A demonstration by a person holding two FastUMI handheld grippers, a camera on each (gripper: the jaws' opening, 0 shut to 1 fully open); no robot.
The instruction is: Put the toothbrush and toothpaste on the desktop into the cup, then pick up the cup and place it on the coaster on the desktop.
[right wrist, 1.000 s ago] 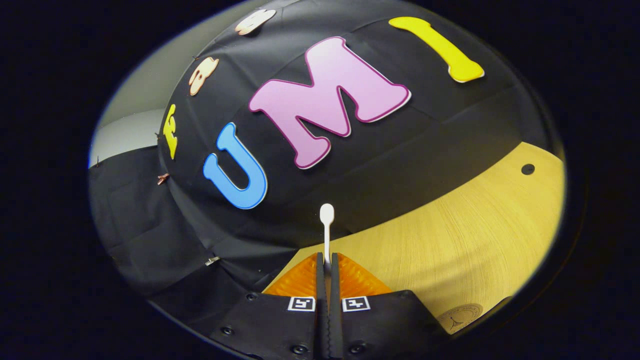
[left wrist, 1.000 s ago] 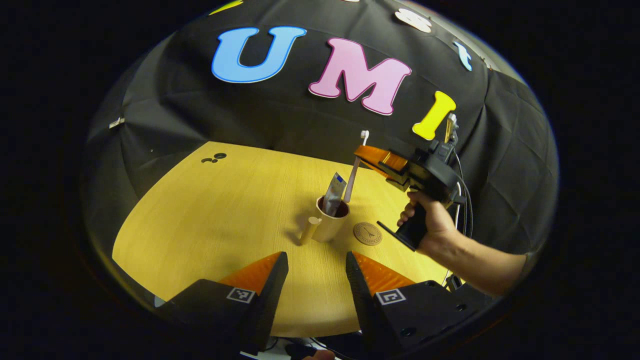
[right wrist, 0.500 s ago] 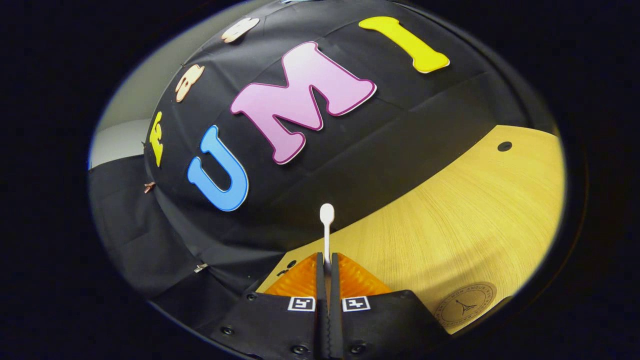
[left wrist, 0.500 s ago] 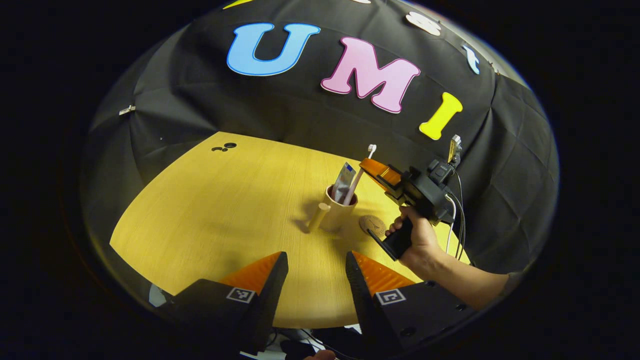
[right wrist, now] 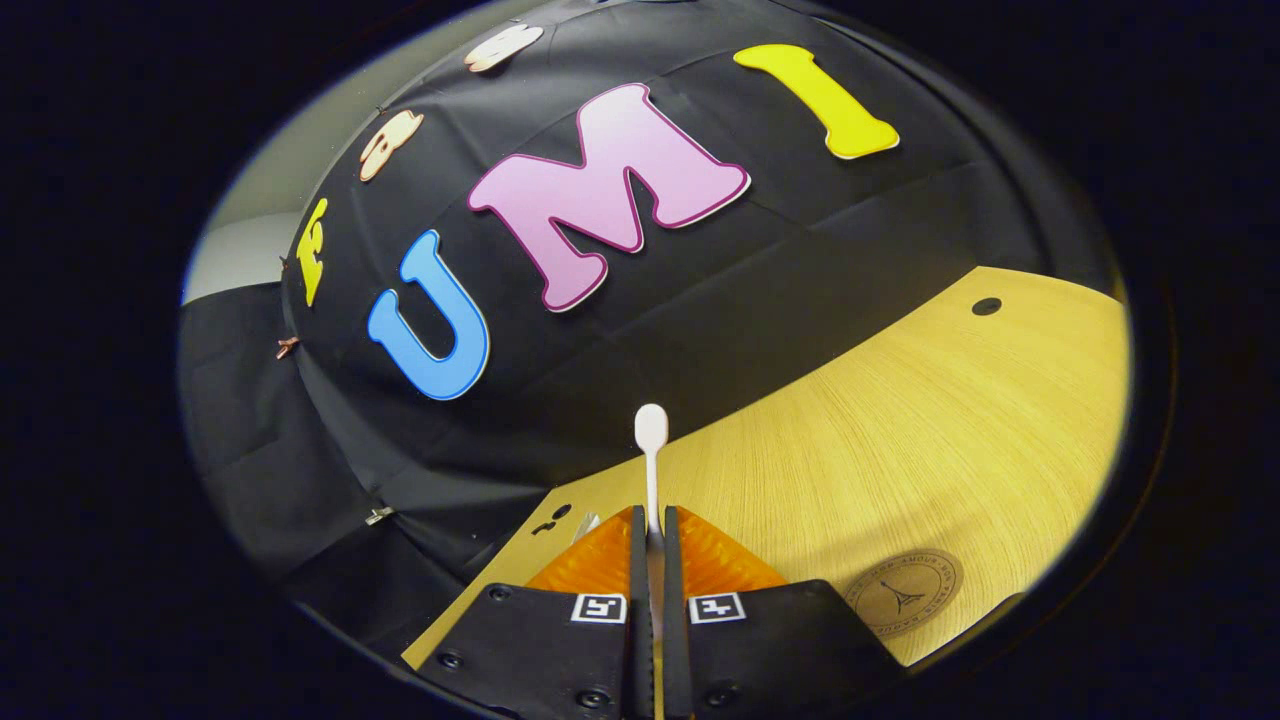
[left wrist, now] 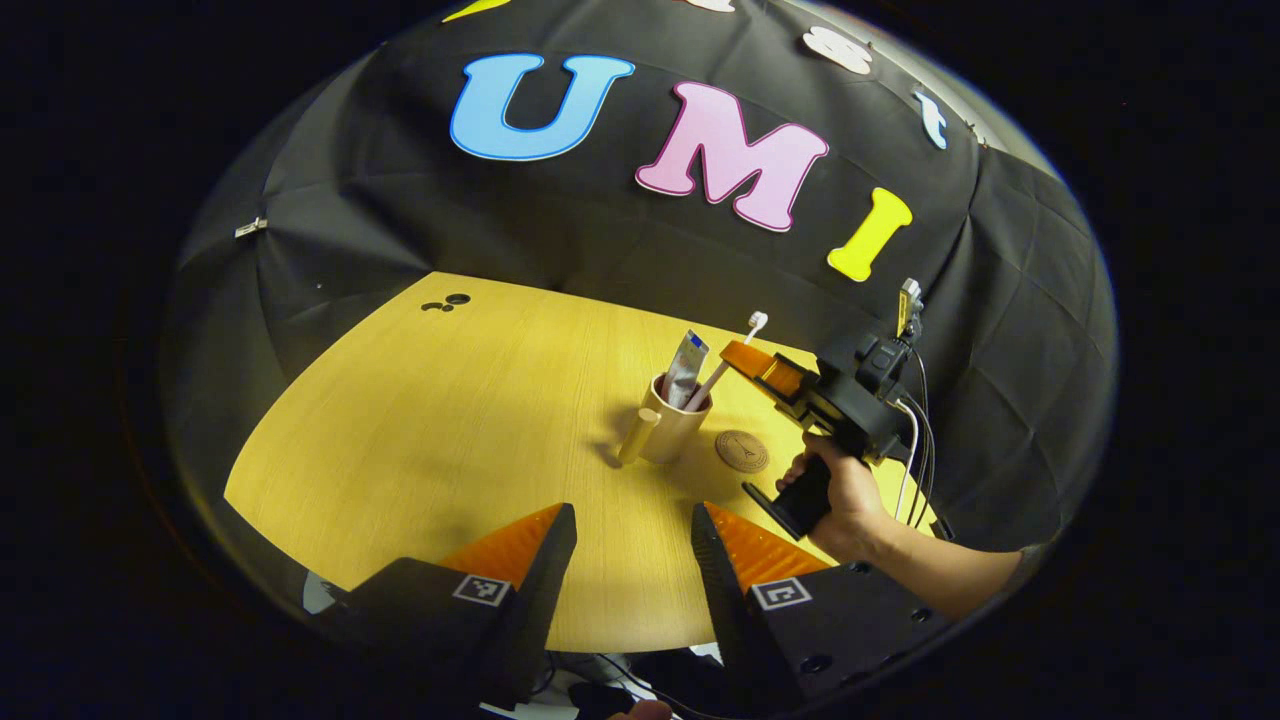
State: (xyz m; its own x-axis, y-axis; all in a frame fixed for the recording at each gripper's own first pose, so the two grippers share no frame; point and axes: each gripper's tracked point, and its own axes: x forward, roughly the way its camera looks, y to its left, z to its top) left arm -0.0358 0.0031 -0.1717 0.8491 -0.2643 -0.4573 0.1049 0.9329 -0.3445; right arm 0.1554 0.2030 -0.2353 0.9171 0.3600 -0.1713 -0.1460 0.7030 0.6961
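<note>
Both right gripper fingers apparently clamping toothbrush over cup

Your right gripper pinches the white toothbrush, head pointing forward; the round coaster lies on the wooden desktop beside it.

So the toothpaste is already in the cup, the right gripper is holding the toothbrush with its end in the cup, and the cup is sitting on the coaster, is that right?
Not quite: the cup is not on the coaster; it stands on the desktop beside it, as the left gripper view shows. The rest holds: the toothpaste is in the cup, and the right gripper holds the toothbrush with its end in the cup.
</note>
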